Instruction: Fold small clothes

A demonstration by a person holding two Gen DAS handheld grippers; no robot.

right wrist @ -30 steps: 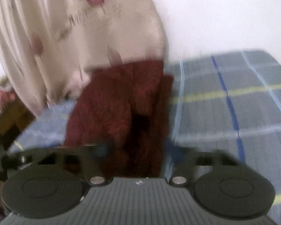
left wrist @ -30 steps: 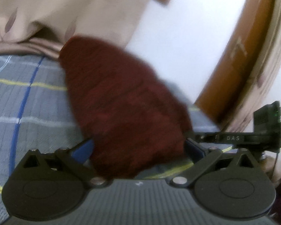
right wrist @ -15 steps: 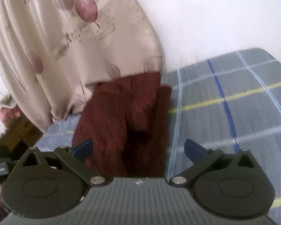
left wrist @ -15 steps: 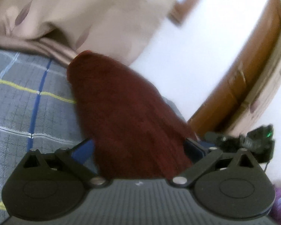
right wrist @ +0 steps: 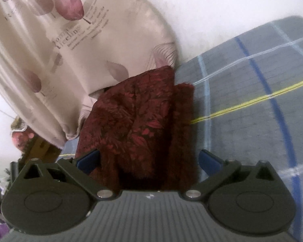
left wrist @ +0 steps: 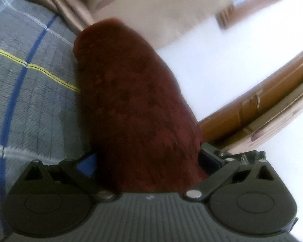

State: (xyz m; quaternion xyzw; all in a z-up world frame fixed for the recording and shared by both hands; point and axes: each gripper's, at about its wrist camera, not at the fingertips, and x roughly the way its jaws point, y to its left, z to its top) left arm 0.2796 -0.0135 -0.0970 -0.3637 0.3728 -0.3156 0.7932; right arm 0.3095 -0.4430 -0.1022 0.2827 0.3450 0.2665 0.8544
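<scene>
A dark red fuzzy garment with a leaf pattern point(right wrist: 139, 117) lies folded lengthwise on the grey checked bedcover point(right wrist: 252, 111), its far end against the curtain. My right gripper point(right wrist: 149, 158) stands open at the garment's near end. Its blue pads are wide apart on either side of the cloth, with a gap at the right pad. In the left wrist view the same garment point(left wrist: 135, 100) fills the space between the pads of my left gripper point(left wrist: 148, 160). Its jaws stand just as wide, and I see no pinch on the cloth.
A beige leaf-printed curtain point(right wrist: 80, 50) hangs onto the bed's far edge behind the garment. A white wall and a brown wooden frame point(left wrist: 252, 104) lie to the right in the left wrist view. The checked bedcover point(left wrist: 30, 100) stretches to the left there.
The right gripper's jaws went from nearly shut on the garment to wide open and drew back a little. The left gripper rolled and shifted, so its view now tilts; the garment stays between its jaws.
</scene>
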